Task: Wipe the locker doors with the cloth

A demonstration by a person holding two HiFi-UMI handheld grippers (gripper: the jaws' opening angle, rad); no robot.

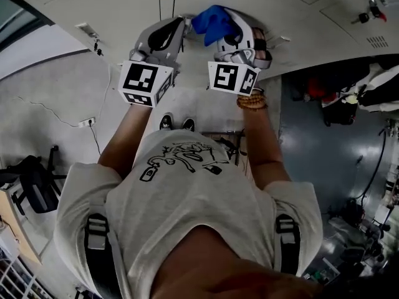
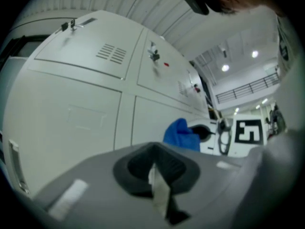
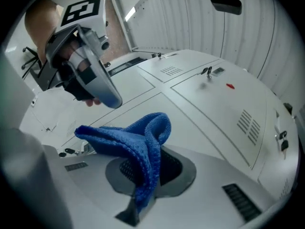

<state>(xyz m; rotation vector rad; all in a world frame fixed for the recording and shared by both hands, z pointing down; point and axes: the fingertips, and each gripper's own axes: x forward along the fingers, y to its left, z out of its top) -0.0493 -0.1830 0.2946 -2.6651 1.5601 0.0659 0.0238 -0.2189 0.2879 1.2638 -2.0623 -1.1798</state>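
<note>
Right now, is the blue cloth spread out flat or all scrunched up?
Scrunched up. The blue knitted cloth loops and folds over itself, pinched at one end in the jaws of the right gripper.

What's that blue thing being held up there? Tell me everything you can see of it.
It is a bright blue cloth with a knitted, looped texture, soft and thick-looking. It is bunched and folded, not spread flat. The right hand-held gripper is shut on its lower part, and the rest stands out beyond the jaws in a curled fold toward the pale locker doors. Whether it touches the doors cannot be told.
</note>
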